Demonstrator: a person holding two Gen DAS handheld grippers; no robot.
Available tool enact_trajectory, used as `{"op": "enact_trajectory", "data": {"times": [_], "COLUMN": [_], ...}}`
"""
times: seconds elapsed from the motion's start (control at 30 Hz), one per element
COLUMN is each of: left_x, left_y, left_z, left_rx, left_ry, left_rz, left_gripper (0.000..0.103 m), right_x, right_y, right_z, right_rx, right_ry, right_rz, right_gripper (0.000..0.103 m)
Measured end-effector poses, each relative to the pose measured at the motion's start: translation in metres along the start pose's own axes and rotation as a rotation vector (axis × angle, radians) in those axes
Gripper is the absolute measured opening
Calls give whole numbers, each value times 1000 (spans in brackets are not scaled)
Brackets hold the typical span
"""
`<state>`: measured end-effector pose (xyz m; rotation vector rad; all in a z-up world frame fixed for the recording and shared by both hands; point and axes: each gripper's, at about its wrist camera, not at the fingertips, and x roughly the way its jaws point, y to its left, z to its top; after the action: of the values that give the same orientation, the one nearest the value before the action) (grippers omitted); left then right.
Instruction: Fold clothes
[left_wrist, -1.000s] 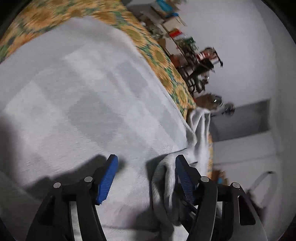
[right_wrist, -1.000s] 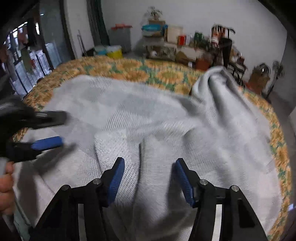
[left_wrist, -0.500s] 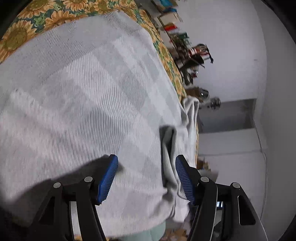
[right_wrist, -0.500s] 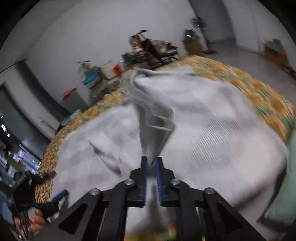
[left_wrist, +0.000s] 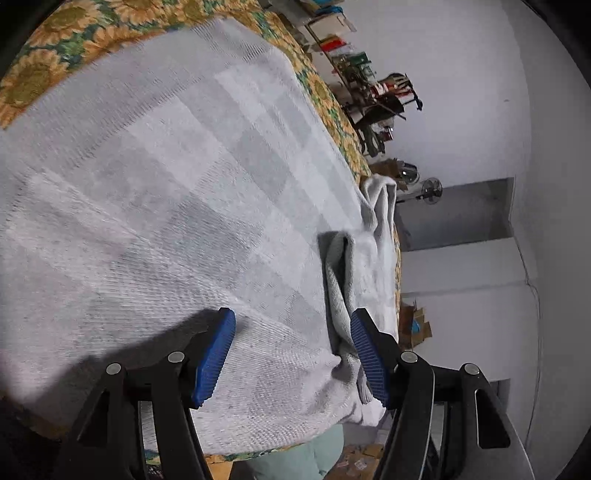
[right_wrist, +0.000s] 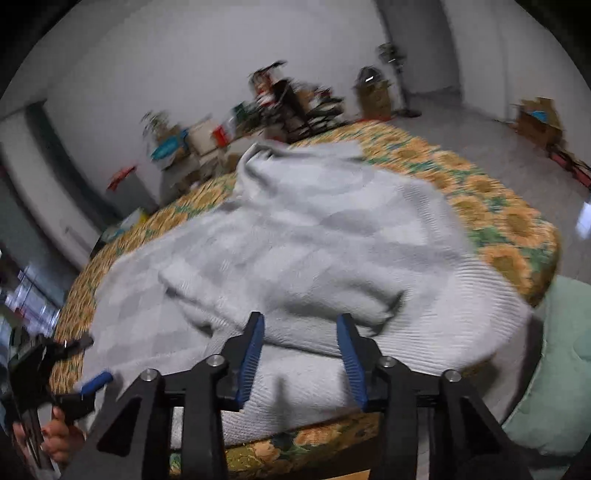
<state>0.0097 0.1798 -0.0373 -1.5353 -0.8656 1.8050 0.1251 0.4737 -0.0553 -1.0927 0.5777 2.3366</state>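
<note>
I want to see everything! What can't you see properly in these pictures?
- Shelf clutter, right wrist view: blurred, items unreadable.
- Grey knit garment, left wrist view: its near hem is covered by the left tongs.
- Sunflower tablecloth: mostly covered by the garment.
- Hand, right wrist view: cut off by the picture edge.

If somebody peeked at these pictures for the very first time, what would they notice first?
Probably the big grey checked garment, lying rumpled over most of the table. Next, the bright sunflower tablecloth peeking out all round it. Then the blue-padded grippers close up at the bottom: the right gripper open above the near edge, the left gripper open beside a bunched fold.
</note>
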Motion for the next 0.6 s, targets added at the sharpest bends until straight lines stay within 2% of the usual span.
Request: {"op": "enact_trajectory", "data": {"times": [0.17, 0.2, 0.27, 0.3, 0.4, 0.47, 0.53, 0.57, 0.6], "left_x": [20, 24, 32, 36, 47, 54, 62, 65, 69], "left_y": [-14, -16, -20, -22, -27, -30, -33, -35, -38], "left_z": [-3, -5, -10, -13, -22, -28, -33, -34, -35], "left_rx": [35, 40, 48, 52, 68, 77, 63, 55, 50], "left_ry": [30, 39, 56, 67, 92, 106, 127, 139, 156], "left_rz": [7, 8, 11, 17, 28, 15, -43, -64, -77], "left_gripper": [66, 66, 66, 66, 66, 66, 66, 66, 66], "right_x": [17, 20, 27, 28, 32, 35, 37, 38, 39], "right_y": [4, 5, 7, 8, 11, 12, 13, 12, 10], "right_z": [7, 8, 11, 10, 9, 8, 8, 9, 11], "right_rx": [-80, -96, -129, -146, -197, -232, -263, -273, -276], "right_ry": [12, 15, 18, 14, 2, -6, -6, -3, -3], "right_rz": [-12, -15, -22, -38, -83, -113, -128, -136, -146], "right_gripper": [45, 50, 53, 56, 55, 53, 47, 40, 23]}}
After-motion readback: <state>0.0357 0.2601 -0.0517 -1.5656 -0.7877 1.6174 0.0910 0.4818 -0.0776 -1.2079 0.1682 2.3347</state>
